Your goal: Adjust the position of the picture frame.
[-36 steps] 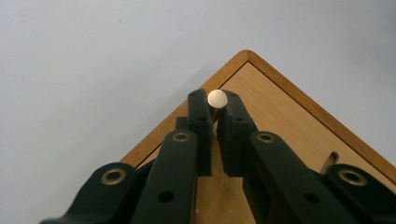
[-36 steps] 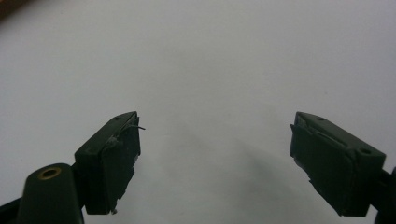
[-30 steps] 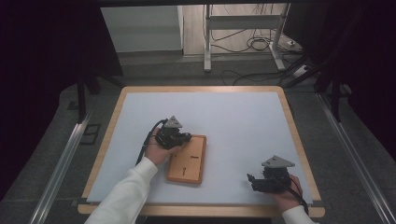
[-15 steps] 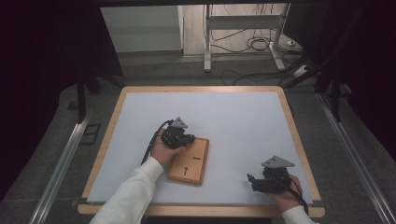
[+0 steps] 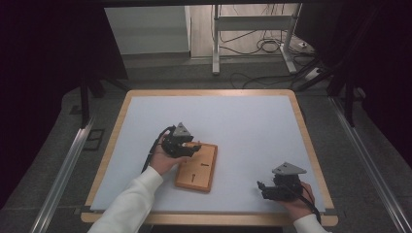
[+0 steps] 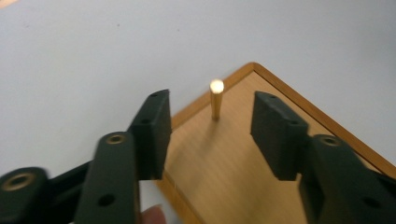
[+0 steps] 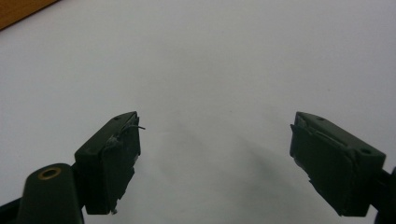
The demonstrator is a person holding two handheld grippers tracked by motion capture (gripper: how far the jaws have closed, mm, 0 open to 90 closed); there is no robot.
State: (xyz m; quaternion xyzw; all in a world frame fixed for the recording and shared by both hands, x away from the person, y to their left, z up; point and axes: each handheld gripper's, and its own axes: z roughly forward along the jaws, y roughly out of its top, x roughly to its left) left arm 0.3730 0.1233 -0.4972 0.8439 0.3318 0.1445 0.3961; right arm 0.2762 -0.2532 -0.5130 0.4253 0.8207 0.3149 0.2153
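Note:
A small wooden board (image 5: 197, 168) lies on the white table mat, left of the middle near the front. A short brass-coloured peg (image 6: 215, 99) stands upright near one corner of the board (image 6: 243, 158). My left gripper (image 5: 192, 145) hovers over the board's near-left corner, open, with the peg a little beyond the gap between its jaws (image 6: 210, 135). My right gripper (image 5: 262, 189) rests low at the front right of the mat, open, its jaws (image 7: 215, 163) wide apart over bare mat.
The white mat (image 5: 243, 121) sits in a wooden table frame (image 5: 209, 92). Metal rails run along both sides of the table. A metal stand and loose cables (image 5: 262, 46) lie on the floor beyond the far edge.
My left gripper has moved right and slightly nearer, from beside the board's far-left corner to over its corner. The right gripper has stayed still.

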